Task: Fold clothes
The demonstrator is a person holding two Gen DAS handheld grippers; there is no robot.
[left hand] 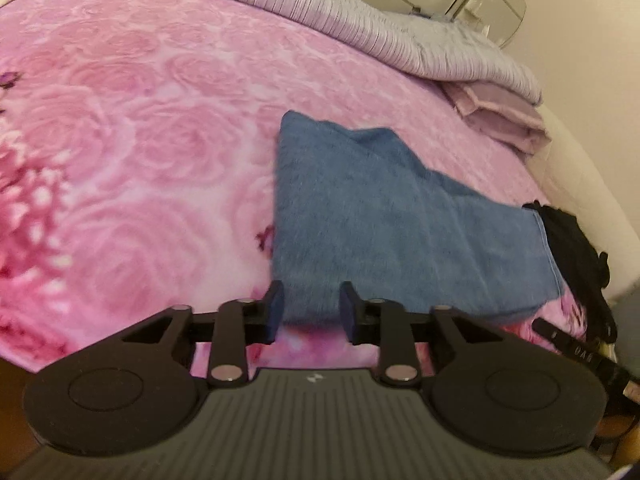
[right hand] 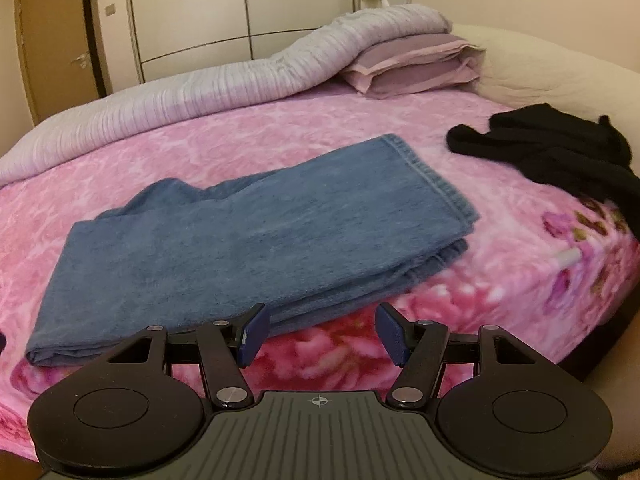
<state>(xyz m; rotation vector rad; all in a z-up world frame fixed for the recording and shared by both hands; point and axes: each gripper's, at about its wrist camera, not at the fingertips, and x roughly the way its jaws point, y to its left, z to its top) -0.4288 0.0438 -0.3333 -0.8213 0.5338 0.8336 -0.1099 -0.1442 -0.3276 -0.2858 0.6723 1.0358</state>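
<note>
The left gripper (left hand: 311,312) has its jaws a little apart, with the near edge of the blue towel (left hand: 384,216) between them; whether they pinch it cannot be told. The towel lies folded on the pink bed (left hand: 120,140), just ahead of both jaws. A good grab takes all the layers at the edge, so none slips. The right gripper (right hand: 320,334) has its jaws spread wide and holds nothing. Further right, well past the jaws, lies a black garment (right hand: 560,152), out of the way.
</note>
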